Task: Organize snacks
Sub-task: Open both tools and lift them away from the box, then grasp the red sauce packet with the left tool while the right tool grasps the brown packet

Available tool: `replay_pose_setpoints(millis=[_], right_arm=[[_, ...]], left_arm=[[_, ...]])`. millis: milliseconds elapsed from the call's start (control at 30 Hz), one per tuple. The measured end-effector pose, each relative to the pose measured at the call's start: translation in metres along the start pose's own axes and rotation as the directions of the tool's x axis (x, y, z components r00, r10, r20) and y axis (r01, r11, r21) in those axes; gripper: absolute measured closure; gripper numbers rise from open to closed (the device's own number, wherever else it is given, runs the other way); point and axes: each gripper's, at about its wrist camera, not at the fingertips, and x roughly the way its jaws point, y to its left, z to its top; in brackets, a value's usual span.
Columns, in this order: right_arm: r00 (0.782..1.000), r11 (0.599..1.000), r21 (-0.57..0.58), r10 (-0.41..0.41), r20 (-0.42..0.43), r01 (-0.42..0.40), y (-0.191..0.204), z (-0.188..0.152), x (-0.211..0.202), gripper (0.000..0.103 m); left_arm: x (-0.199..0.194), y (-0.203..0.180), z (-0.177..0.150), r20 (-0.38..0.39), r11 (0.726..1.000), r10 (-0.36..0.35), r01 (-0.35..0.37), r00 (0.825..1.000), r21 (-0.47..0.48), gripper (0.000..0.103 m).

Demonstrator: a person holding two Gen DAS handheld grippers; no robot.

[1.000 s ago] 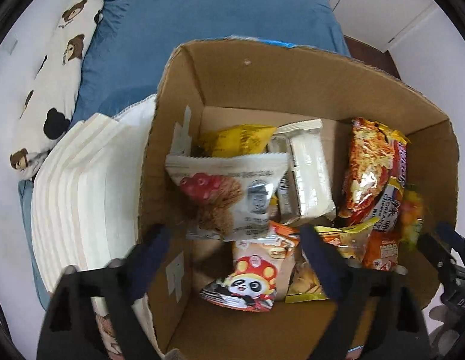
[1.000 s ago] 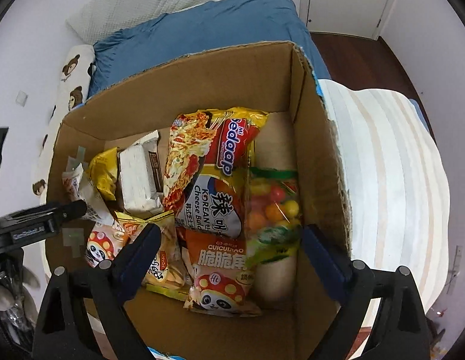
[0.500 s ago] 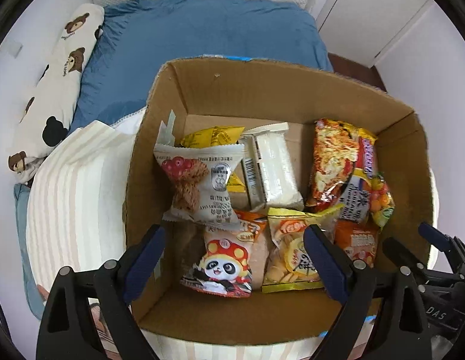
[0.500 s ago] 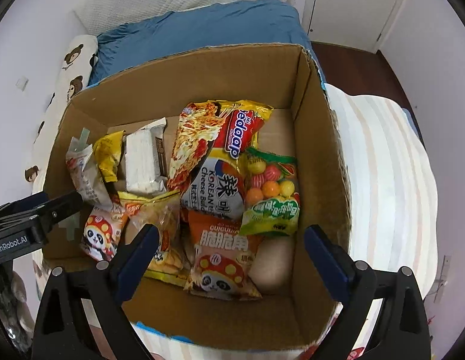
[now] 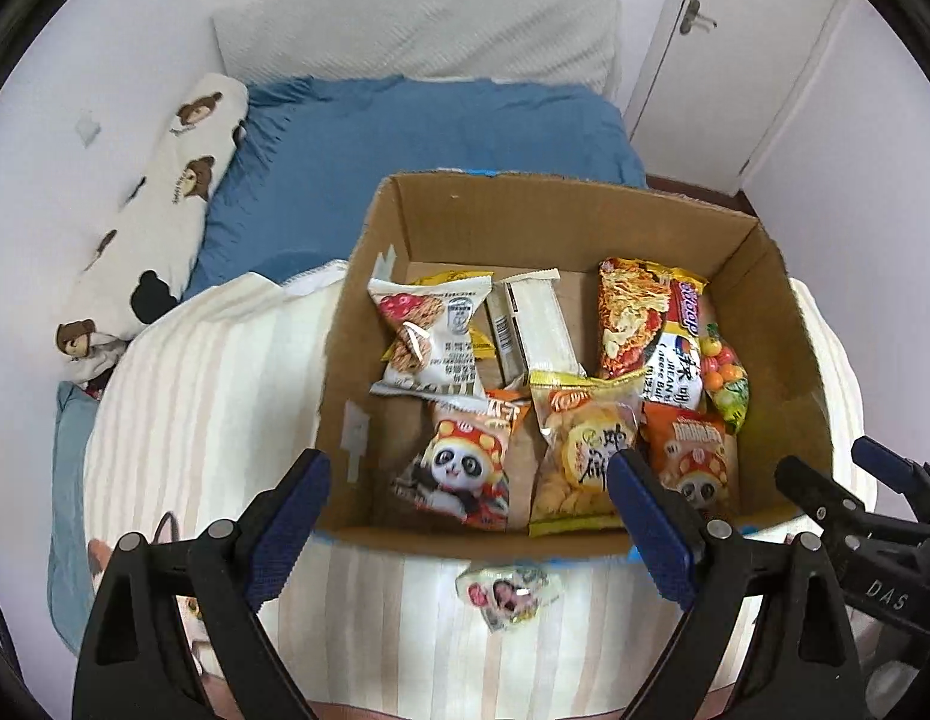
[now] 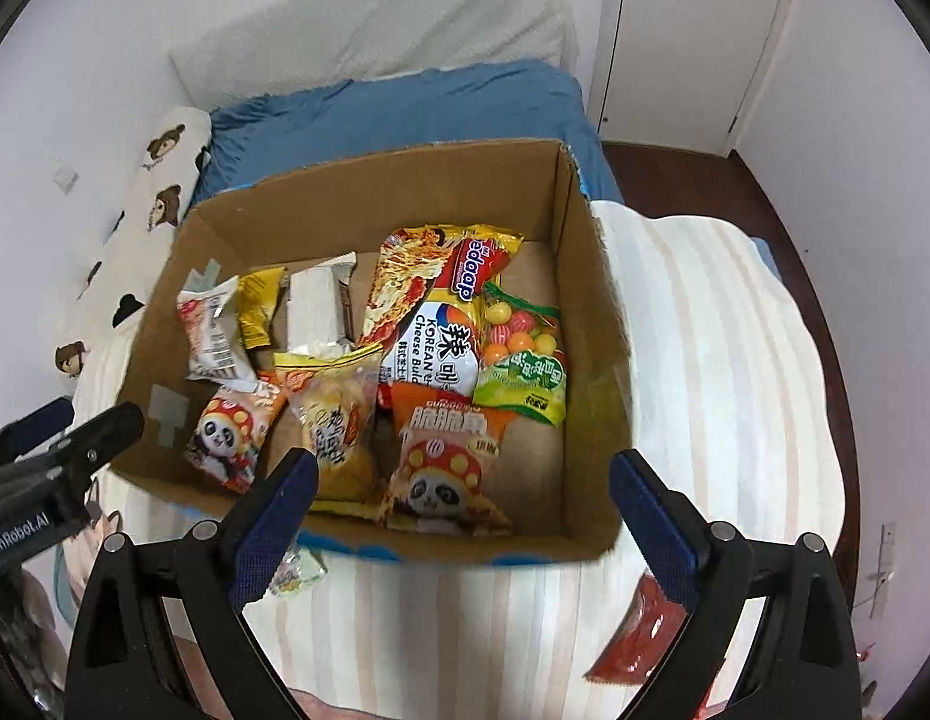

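**Asker:** Cardboard, is that what the snacks are in?

**Describer:** Yes. An open brown cardboard box [image 5: 441, 210] sits on a cream striped blanket [image 5: 213, 396] on a bed. The snacks lie loose on its floor: a white cookie packet [image 5: 426, 339] at the back left with a yellow packet [image 6: 258, 306] tucked beside it, a white wrapped bar [image 5: 540, 324] in the middle, and a long red and yellow noodle pack [image 5: 645, 324] towards the right.

**Asker:** And nearer the front?

**Describer:** A panda-printed bag [image 5: 462, 468], a clear yellow bag of crackers [image 5: 585, 450] and an orange panda bag [image 6: 444, 462] lie side by side. A green bag of coloured candy balls [image 6: 522, 354] lies by the right wall.

**Asker:** Anything outside the box?

**Describer:** A small pale packet [image 5: 507, 591] lies on the blanket just in front of the box, and a red packet [image 6: 642, 636] lies on the blanket near the right front corner.

**Asker:** Where are the grippers?

**Describer:** Both hover above the front edge of the box, pointing down. The left gripper [image 5: 468, 516] has its jaws spread wide with nothing between them. The right gripper [image 6: 462, 516] is spread wide too, holding nothing.

**Asker:** Beyond that?

**Describer:** A blue quilt [image 5: 417, 132], a bear-print pillow [image 5: 165, 204] against the white wall, and a white door [image 6: 693, 36].
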Motion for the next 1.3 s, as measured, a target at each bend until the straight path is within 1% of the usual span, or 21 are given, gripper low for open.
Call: replay_pose_setpoints(millis=[167, 433, 633, 700, 767, 900, 967, 1033, 1067, 1133, 1167, 1267, 1300], right_arm=[[0.999, 1.000, 0.001, 0.013, 0.049, -0.013, 0.001, -0.020, -0.029, 0.003], [0.989, 0.999, 0.003, 0.044, 0.138, -0.045, 0.003, -0.050, -0.084, 0.003], [0.979, 0.996, 0.018, 0.087, 0.182, -0.092, 0.001, -0.071, -0.118, 0.003], [0.977, 0.993, 0.032, 0.102, 0.185, -0.110, -0.005, -0.076, -0.122, 0.003], [0.979, 0.989, 0.070, 0.114, 0.172, -0.127, -0.017, -0.086, -0.121, 0.003], [0.989, 0.977, 0.163, 0.122, 0.084, -0.134, -0.048, -0.117, -0.099, 0.003], [0.992, 0.968, 0.217, 0.129, 0.019, -0.130, -0.063, -0.145, -0.080, 0.003], [0.988, 0.955, 0.270, 0.142, -0.056, -0.122, -0.075, -0.180, -0.059, 0.003], [0.983, 0.947, 0.298, 0.155, -0.094, -0.121, -0.081, -0.197, -0.047, 0.003], [0.966, 0.927, 0.354, 0.192, -0.174, -0.121, -0.089, -0.234, -0.024, 0.003], [0.957, 0.920, 0.372, 0.208, -0.203, -0.121, -0.091, -0.252, -0.014, 0.003], [0.932, 0.905, 0.413, 0.236, -0.275, -0.107, -0.095, -0.294, 0.012, 0.004], [0.924, 0.899, 0.427, 0.241, -0.298, -0.097, -0.098, -0.307, 0.021, 0.008]], left_arm=[[-0.034, -0.001, -0.023, 0.077, 1.000, -0.005, 0.006, 0.997, -0.009, 0.009], [-0.086, -0.011, -0.052, 0.167, 1.000, -0.007, 0.002, 0.986, 0.029, 0.009], [-0.112, -0.013, -0.063, 0.209, 1.000, -0.023, 0.020, 0.978, 0.016, 0.009], [-0.117, -0.014, -0.069, 0.212, 1.000, -0.027, 0.024, 0.977, 0.016, 0.009], [-0.118, -0.015, -0.078, 0.206, 1.000, -0.028, 0.025, 0.978, 0.013, 0.009], [-0.106, -0.020, -0.105, 0.166, 1.000, -0.012, 0.008, 0.986, 0.024, 0.009], [-0.091, -0.024, -0.127, 0.114, 0.999, -0.003, -0.001, 0.993, 0.040, 0.009], [-0.076, -0.029, -0.145, 0.062, 0.999, -0.001, -0.002, 0.998, 0.054, 0.009], [-0.063, -0.032, -0.159, 0.019, 0.998, 0.001, -0.002, 1.000, 0.067, 0.009], [-0.046, -0.037, -0.177, -0.041, 0.997, 0.007, -0.004, 0.999, 0.082, 0.009], [-0.035, -0.041, -0.190, -0.077, 0.996, 0.006, 0.001, 0.997, 0.090, 0.009], [-0.012, -0.054, -0.218, -0.160, 0.992, 0.008, 0.012, 0.987, 0.125, 0.009], [-0.003, -0.060, -0.227, -0.193, 0.990, 0.006, 0.022, 0.981, 0.141, 0.009]])
